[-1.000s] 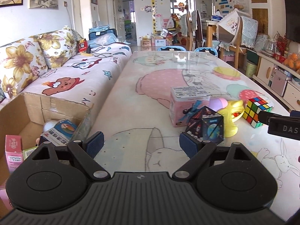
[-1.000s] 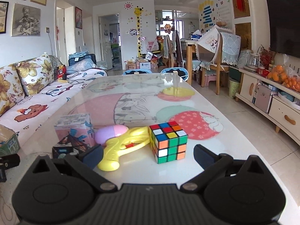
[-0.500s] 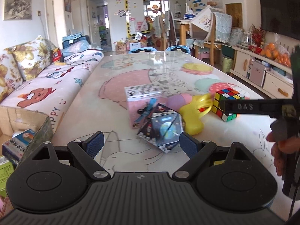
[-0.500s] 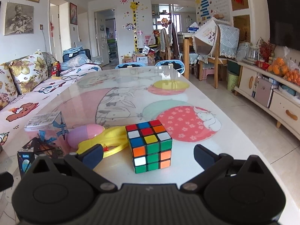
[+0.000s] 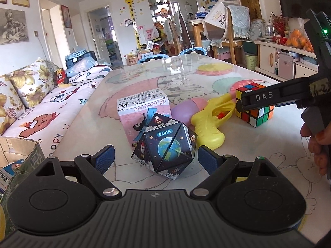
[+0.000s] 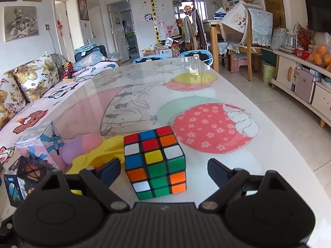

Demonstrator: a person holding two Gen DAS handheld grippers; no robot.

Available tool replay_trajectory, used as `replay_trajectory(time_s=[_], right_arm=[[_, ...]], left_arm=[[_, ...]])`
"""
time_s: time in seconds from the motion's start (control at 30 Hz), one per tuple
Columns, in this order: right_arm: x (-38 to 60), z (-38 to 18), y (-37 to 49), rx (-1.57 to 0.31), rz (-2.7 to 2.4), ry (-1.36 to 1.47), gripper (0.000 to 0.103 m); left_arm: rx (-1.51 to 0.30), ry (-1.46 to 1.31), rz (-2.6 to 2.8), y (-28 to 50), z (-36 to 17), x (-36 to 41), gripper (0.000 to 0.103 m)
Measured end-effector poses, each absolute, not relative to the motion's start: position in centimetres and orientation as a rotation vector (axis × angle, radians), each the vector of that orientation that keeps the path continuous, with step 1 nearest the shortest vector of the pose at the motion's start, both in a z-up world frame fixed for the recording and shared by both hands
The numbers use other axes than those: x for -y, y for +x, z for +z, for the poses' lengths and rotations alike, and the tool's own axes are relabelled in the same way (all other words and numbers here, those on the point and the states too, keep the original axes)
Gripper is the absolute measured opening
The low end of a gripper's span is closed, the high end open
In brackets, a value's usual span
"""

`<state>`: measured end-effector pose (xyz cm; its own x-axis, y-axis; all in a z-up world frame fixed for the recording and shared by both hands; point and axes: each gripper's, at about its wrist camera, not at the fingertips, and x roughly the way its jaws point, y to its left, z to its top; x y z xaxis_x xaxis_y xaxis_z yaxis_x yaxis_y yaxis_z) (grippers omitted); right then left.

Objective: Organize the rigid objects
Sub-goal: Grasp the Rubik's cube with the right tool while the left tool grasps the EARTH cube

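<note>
the rubik's cube [image 6: 155,163] stands on the glossy cartoon-print table [image 6: 227,186], and in the right wrist view it sits between the fingers of the right gripper [image 6: 163,168]. the jaws have just been closing but are not yet on it: the left pad at 9 o'clock of the cube is just beside it, the right pad at 3 o'clock stands apart. at 10 o'clock of the cube lie the yellow toy gun [image 6: 99,153] and, further left, the pink box [image 6: 35,140].

in the left wrist view, the left gripper [image 5: 154,159] has its jaws spread wide around the dark space-print puzzle [image 5: 165,146], with neither blue pad touching it. the pink box [image 5: 142,107] stands at 12 o'clock just behind the puzzle, the toy gun [image 5: 206,122] at 2 o'clock, the cube [image 5: 256,107] beyond it. a cardboard box [image 5: 18,150] shows at 9 o'clock beside the table.
</note>
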<state>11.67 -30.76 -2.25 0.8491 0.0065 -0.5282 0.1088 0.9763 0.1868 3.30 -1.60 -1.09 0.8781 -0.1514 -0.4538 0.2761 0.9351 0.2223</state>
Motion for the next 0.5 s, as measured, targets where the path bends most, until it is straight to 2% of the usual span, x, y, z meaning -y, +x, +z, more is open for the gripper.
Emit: replay_trajectory(time_s=[0.27,0.4,0.47,0.5], right_arm=[[31.1,-2.5,12.5,-0.579,-0.028,0.260,0.079],[30.7,-2.4,12.7,-0.584,-0.038,0.237,0.058],[30.5,-2.4,12.7,-0.586,-0.042,0.225,0.056],[30.6,-2.4,12.8,-0.586,-0.042,0.225,0.056]], left_arm=[[-0.444,0.318,-0.207,4.0,-1.1,2.6,0.103],[-0.450,0.319,-0.202,4.7,-1.1,2.8,0.103],[-0.460,0.324,-0.206,5.1,-1.2,3.0,0.100],[-0.467,0.331,-0.205,5.2,-1.2,3.1,0.093]])
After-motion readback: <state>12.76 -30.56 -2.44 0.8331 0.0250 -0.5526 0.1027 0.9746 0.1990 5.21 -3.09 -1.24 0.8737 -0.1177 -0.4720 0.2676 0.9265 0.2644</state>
